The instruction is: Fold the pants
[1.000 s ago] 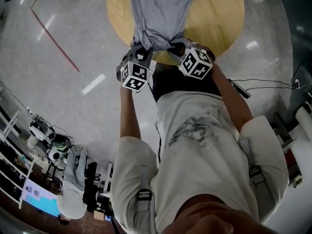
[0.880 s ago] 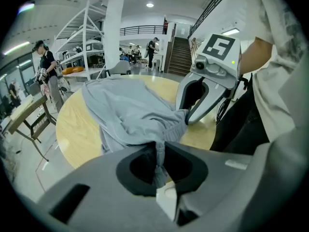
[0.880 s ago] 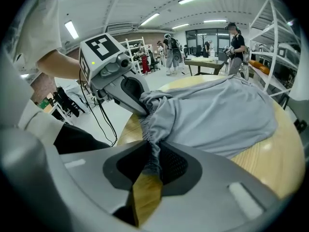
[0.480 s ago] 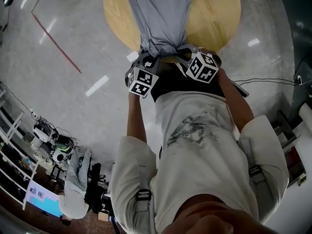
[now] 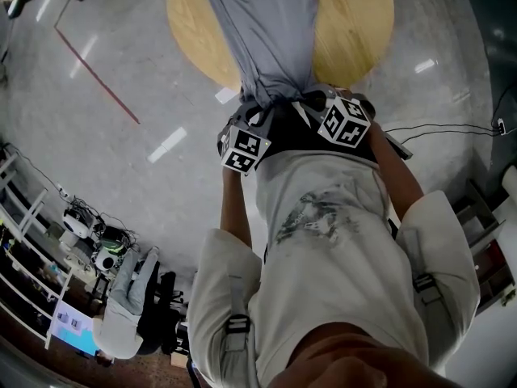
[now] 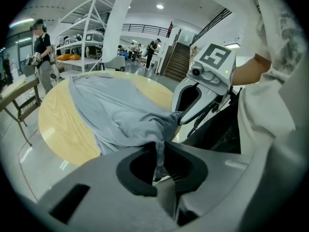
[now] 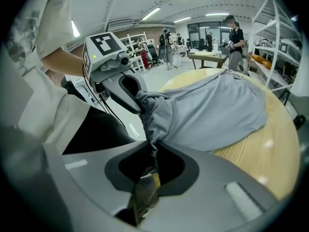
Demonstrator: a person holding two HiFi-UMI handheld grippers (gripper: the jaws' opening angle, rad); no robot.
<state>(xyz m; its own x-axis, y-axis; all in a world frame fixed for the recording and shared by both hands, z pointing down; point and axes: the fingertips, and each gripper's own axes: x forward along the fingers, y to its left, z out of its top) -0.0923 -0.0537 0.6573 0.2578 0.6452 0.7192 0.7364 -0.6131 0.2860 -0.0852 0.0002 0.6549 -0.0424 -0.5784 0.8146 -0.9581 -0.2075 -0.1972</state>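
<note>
I count one pair of pants (image 5: 266,31), one round desk (image 5: 359,23) and two grippers. The left gripper (image 5: 255,110) has its fingers (image 6: 186,168) pinching the cloth. The right gripper (image 5: 305,103), its fingers just closing, pinches it too. Both are at the desk's 6 o'clock edge, with bare floor (image 5: 145,71) all round.

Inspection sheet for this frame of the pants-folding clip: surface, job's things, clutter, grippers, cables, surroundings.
surface: round wooden table on a glossy grey floor.
job's things: grey pants lie across the table, with the near end bunched and drawn past its edge.
clutter: nothing seen on the table besides the pants.
grippers: left gripper shut on the bunched end. Right gripper has just been closing its jaws and is now shut on the cloth between them.
cables: black cable on the floor at the right.
surroundings: red floor line, equipment at lower left, and a person standing in the background.
</note>
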